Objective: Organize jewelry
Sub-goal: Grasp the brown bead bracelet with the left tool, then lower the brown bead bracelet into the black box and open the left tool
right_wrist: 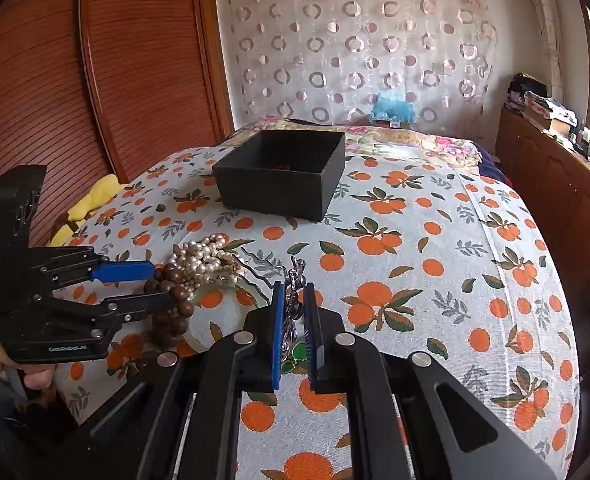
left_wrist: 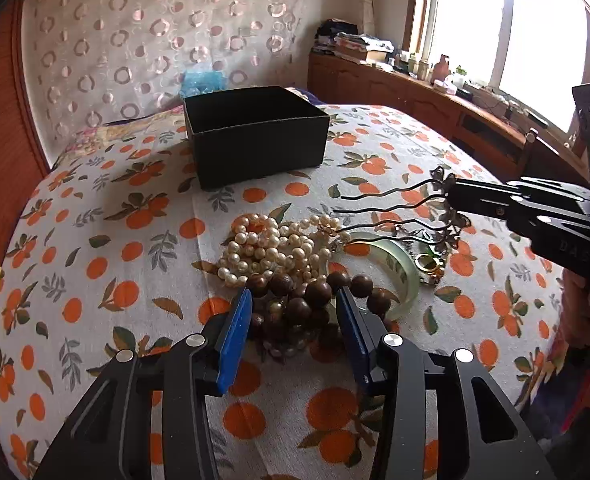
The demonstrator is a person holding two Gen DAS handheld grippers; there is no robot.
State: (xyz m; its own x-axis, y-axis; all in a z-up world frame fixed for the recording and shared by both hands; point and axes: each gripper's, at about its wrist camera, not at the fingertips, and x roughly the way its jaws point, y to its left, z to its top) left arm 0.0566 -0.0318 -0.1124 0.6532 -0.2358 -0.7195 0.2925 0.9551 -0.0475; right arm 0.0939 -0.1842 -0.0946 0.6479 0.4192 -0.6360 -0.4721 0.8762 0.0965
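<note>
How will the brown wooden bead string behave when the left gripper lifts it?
The brown wooden bead string lies in a loose heap, so it will probably hang limp and sag. The left gripper is open around only some beads; others may trail or snag the pearl necklace touching it.

Your right tongs cover most of the hair comb's ornamented head. The wooden bead strand partly buries the jade bangle, and the black box's floor stays mostly hidden behind its walls.

Both wrist views close, low, sharing jewelry pile
</note>
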